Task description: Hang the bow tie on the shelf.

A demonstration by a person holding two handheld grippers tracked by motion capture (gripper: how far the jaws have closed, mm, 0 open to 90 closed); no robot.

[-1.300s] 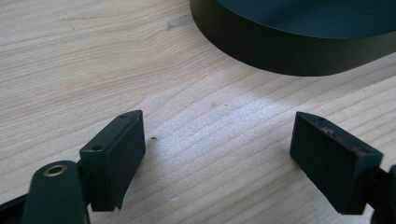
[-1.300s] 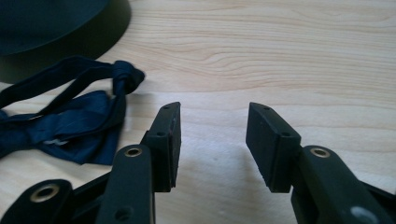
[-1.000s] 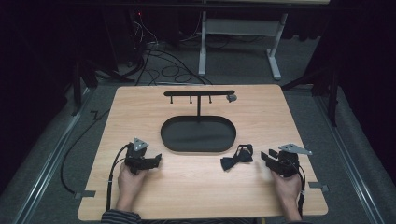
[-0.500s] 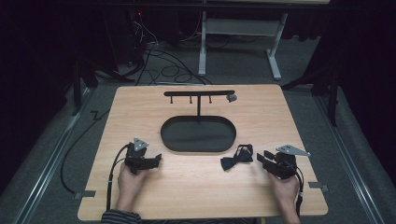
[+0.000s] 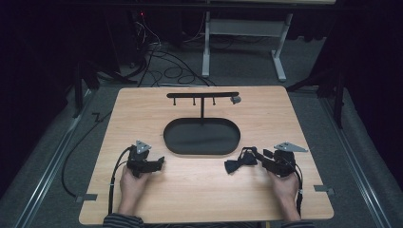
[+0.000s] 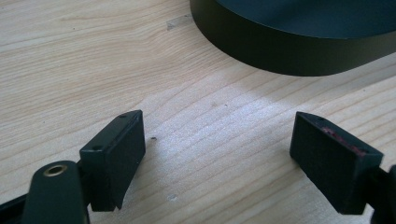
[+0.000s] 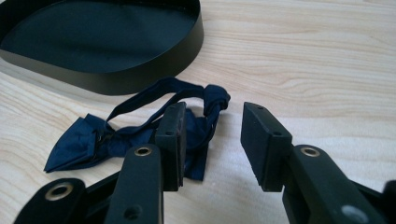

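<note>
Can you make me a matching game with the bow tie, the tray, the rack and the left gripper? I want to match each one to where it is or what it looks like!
Things:
1. bow tie
2. tray
3. rack
4. left gripper

Descriptions:
A. black oval in the middle of the table
B. jaws wide open over bare wood
C. dark blue, lying by the right gripper
D. stands behind the tray, with small hooks

Pairs: 1-C, 2-A, 3-D, 4-B
</note>
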